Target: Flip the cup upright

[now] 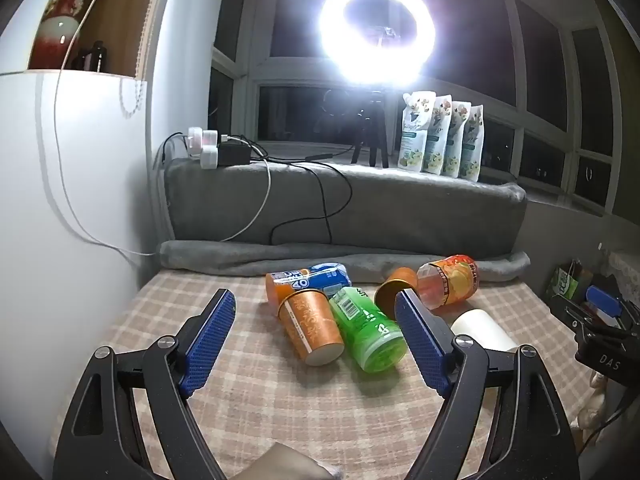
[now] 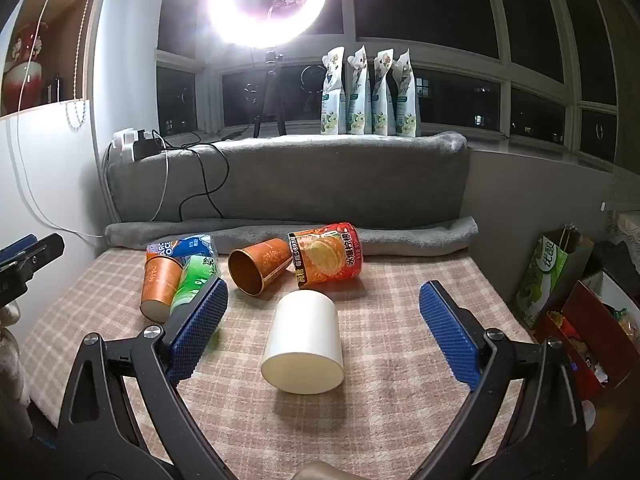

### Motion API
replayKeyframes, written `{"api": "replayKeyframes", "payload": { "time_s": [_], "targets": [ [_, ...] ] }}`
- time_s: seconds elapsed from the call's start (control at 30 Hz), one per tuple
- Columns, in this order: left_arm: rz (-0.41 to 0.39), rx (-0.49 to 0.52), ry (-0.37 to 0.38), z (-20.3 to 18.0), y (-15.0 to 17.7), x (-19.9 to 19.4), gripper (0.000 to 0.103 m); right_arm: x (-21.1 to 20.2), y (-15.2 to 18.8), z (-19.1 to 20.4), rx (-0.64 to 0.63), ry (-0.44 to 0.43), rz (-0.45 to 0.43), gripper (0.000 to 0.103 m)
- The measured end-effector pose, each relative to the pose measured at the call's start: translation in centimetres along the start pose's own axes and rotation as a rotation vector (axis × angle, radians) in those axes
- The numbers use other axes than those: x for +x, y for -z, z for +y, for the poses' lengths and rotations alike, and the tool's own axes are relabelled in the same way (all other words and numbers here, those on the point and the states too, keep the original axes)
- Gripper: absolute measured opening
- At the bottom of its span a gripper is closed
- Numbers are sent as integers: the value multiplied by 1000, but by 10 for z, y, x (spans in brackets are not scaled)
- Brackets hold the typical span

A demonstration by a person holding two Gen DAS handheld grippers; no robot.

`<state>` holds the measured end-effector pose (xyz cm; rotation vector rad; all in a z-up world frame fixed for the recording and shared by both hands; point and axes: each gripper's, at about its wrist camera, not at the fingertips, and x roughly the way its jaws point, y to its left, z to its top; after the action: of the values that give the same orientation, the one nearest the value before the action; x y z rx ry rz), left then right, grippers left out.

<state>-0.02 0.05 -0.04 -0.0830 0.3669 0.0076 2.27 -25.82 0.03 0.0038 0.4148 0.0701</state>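
Currently:
left gripper [image 1: 316, 300]: hovered level, jaws wide, empty
right gripper [image 2: 322, 294]: jaws wide, empty, framed white cup [image 2: 304, 344] lying mid-frame

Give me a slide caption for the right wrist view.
Open right gripper lined up on a white cup lying on its side on the checked cloth, other toppled cups and bottles behind.

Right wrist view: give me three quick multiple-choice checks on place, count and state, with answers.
1. The white cup lies:
A. between the right tongs' pads
B. on the sill
C. inside an orange cup

2. Orange paper cups on the mat:
A. one
B. two
C. four

3. The right tongs are:
A. shut on the white cup
B. shut on nothing
C. open

Answers:
1 A, a blue pad shows on each side of it.
2 B, one shows its mouth, one its base.
3 C, the pads stand wide apart, off the cup.
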Motion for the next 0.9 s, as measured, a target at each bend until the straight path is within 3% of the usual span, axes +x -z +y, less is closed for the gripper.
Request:
{"api": "replayKeyframes", "payload": {
  "time_s": [0.9],
  "targets": [
    [6, 1, -11, 5, -4, -4, 82, -1, 0, 1, -8, -3, 4, 99]
  ]
}}
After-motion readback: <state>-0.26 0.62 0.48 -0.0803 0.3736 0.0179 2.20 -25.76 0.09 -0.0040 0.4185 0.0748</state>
